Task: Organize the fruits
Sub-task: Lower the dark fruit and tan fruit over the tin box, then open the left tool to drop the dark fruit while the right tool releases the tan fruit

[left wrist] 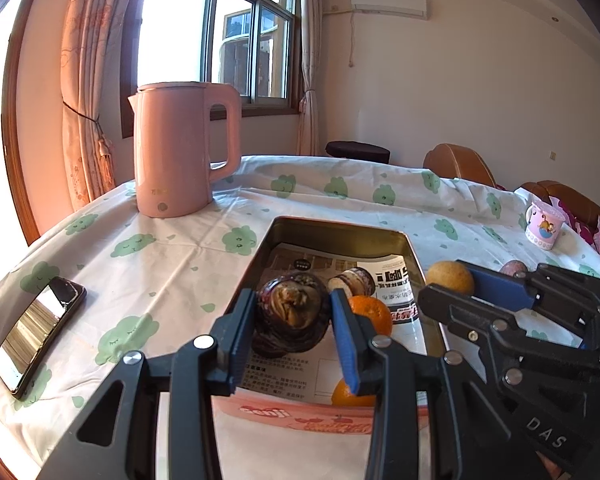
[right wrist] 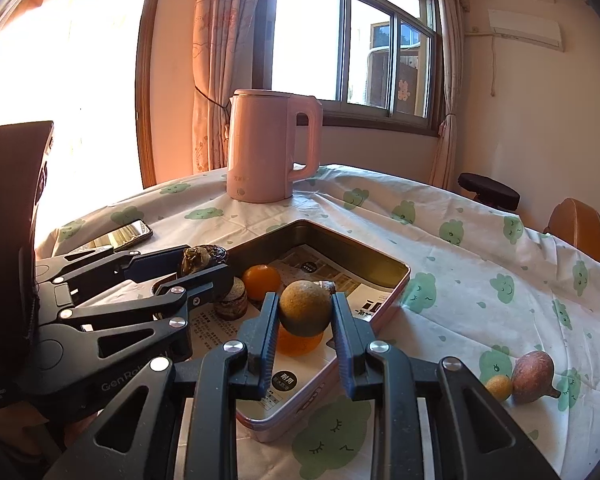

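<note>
Your left gripper [left wrist: 294, 322] pinches the dark shrivelled fruit [left wrist: 290, 312] and your right gripper [right wrist: 305, 322] pinches the brownish round fruit [right wrist: 305, 308], both poised over the tin [right wrist: 396, 280], presumably for dropping beside the oranges [right wrist: 262, 280].

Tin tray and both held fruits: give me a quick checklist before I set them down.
1. Left gripper shut on the dark purple fruit: ok, gripped on both sides.
2. Right gripper shut on the brownish round fruit: ok.
3. Both fruits above the tin tray: ok, as far as the wrist views show.
4. Free spot in the tray: ok; bare paper lining at the far right, while two oranges and a small brown fruit fill the near left.
5. Grippers apart from each other: cannot tell; they are close side by side.
6. All fruit gathered: not ok; a reddish fruit and a small yellow fruit remain on the tablecloth.
</note>
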{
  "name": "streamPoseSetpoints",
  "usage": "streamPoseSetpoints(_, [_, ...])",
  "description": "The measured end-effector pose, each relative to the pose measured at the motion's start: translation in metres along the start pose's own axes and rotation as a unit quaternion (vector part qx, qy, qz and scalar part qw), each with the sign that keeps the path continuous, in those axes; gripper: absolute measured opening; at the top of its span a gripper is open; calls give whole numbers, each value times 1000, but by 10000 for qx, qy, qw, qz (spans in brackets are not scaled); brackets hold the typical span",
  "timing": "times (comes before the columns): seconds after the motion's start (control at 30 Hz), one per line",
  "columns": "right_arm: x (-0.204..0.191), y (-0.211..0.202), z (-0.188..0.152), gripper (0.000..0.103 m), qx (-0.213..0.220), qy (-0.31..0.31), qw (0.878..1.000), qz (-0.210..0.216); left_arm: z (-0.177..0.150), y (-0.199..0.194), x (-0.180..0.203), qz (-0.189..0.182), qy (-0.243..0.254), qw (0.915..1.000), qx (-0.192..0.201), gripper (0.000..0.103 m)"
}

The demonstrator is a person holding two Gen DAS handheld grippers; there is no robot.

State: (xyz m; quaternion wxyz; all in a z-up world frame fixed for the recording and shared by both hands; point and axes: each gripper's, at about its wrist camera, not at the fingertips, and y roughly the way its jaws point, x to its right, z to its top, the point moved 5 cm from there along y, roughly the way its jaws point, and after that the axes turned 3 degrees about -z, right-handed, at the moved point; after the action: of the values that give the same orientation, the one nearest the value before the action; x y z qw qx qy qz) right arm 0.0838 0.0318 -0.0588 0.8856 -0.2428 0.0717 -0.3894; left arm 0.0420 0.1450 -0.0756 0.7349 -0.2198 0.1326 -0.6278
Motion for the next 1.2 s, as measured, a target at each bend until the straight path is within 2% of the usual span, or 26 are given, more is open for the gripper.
streamPoseSetpoints(0.4, [-4, 10, -6, 28, -176, 10, 9998, 31, -9, 6, 1, -20, 51, 9998, -167, 39])
streamPoseSetpoints(1.2, [-7, 23, -17, 28, -544, -37, 9985, 68, -16, 7, -1, 183, 223, 9995, -147, 42])
